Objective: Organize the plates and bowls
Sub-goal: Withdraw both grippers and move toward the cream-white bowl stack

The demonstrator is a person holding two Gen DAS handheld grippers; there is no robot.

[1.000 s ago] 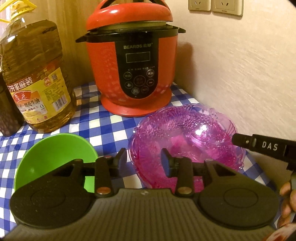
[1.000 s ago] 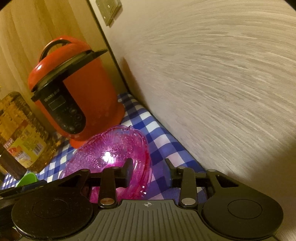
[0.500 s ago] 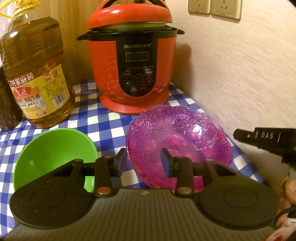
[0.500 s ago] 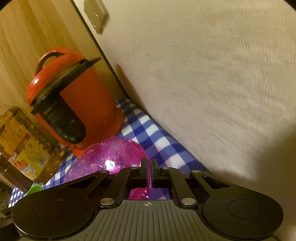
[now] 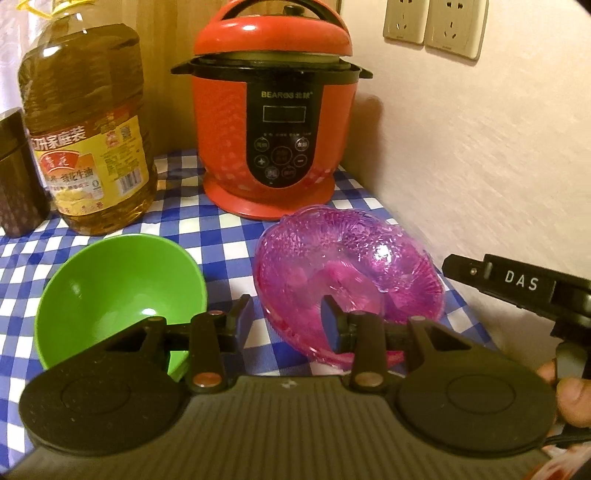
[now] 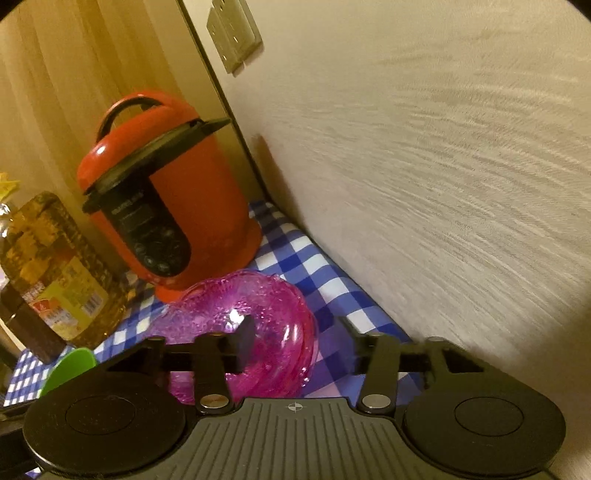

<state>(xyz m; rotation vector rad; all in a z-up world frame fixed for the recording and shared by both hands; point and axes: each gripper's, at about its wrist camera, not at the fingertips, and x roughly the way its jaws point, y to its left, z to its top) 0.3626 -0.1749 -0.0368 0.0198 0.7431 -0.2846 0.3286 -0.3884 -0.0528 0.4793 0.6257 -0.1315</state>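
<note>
A green bowl sits upright on the blue checked cloth at the left. Beside it on the right lies a pink glass dish, close to the wall. My left gripper hovers open over the gap between the two, its right finger in front of the dish's near rim, holding nothing. My right gripper is opening its jaws; the dish's right rim stands between them, and the pads are off it. In the left wrist view the right gripper reaches in from the right, with a hand behind it.
A red pressure cooker stands at the back, with a large oil bottle and a dark canister to its left. The wall runs close along the right edge of the table. Wall sockets sit above.
The right gripper shut on the pink dish's rim, then opened again. The left gripper drew back a little, so the bowl and dish show more fully.
</note>
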